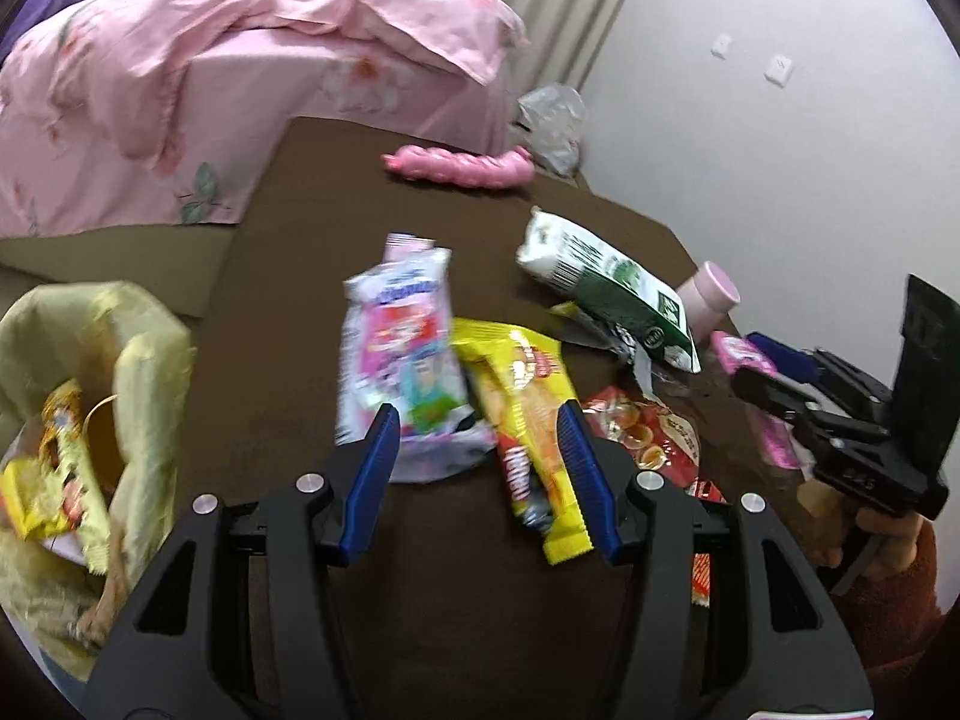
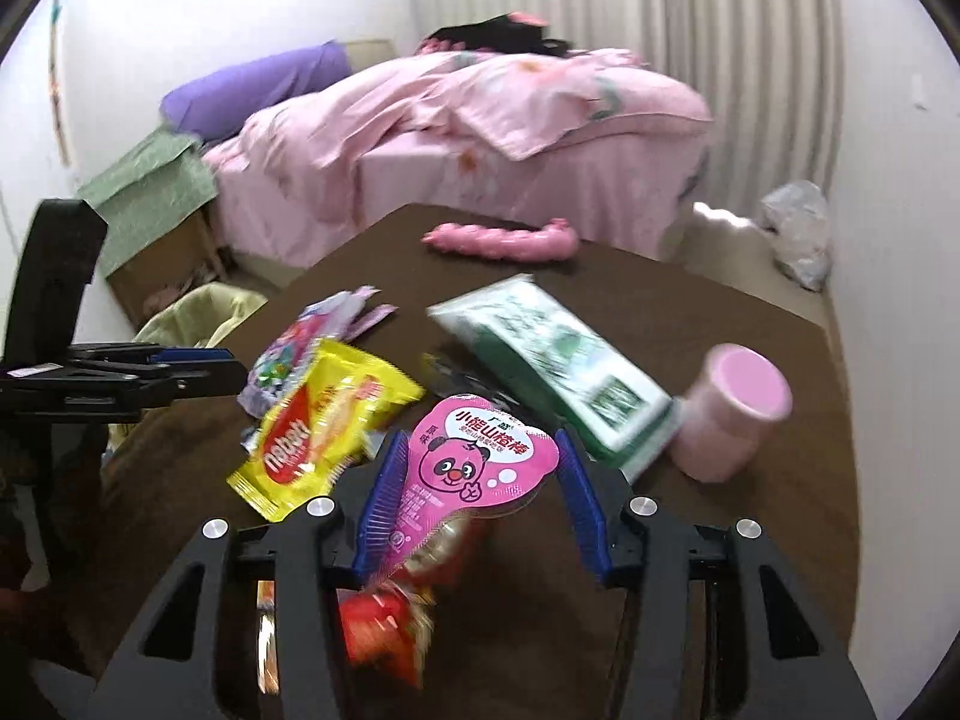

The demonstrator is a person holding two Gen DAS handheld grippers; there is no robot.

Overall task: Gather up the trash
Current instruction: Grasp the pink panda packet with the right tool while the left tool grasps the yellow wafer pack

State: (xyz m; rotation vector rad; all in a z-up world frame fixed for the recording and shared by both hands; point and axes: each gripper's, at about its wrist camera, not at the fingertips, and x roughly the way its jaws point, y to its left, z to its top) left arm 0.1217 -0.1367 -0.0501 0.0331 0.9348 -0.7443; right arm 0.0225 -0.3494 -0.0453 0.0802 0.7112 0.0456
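Snack wrappers lie on a brown table (image 1: 312, 276). My left gripper (image 1: 480, 420) is open above a pink-white wrapper (image 1: 399, 348) and a yellow wrapper (image 1: 528, 414), touching neither clearly. My right gripper (image 2: 477, 468) is open with a pink bear-face packet (image 2: 474, 462) between its jaws; contact is unclear. A red wrapper (image 2: 384, 630) lies under it. The yellow wrapper (image 2: 324, 426) and a green-white pack (image 2: 552, 354) show in the right wrist view. A bin with a yellow-green liner (image 1: 144, 360) holding wrappers stands at the table's left.
A pink cup (image 2: 732, 414) lies on its side beside the green-white pack (image 1: 606, 288). A pink roll (image 1: 462, 165) lies at the table's far edge. A bed with pink bedding (image 1: 210, 90) stands behind. A clear plastic bag (image 1: 552, 120) sits by the wall.
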